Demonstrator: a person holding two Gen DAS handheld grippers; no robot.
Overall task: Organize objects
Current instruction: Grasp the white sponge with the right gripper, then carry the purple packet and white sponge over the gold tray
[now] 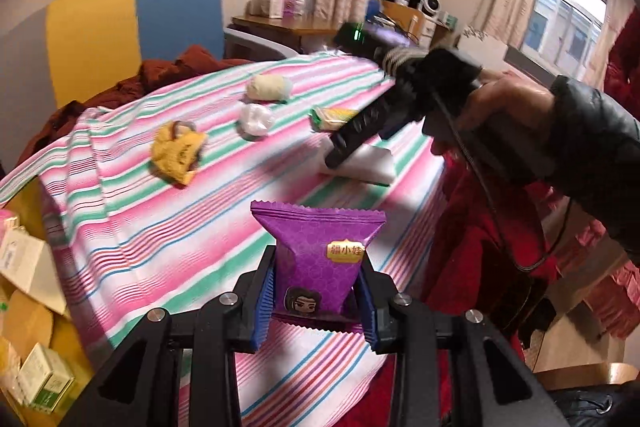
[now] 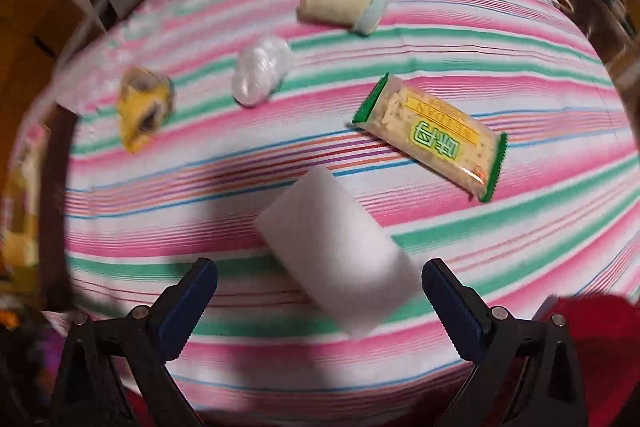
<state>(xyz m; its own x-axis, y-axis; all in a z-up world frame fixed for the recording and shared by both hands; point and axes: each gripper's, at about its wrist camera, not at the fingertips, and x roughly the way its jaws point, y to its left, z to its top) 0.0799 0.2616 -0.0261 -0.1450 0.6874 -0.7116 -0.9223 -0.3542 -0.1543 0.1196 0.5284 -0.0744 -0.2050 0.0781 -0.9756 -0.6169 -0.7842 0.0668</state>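
Purple snack packet (image 1: 320, 263), lower centre of the left wrist view, sits pinched between the blue pads of the left gripper (image 1: 316, 301), held above the striped cloth (image 1: 160, 227) covering the table. In the right wrist view the right gripper (image 2: 320, 291) stands wide open over a white foam block (image 2: 336, 255) at frame centre. A green-edged cracker pack (image 2: 436, 137) lies to its upper right, a yellow wrapper (image 2: 144, 103) at left.
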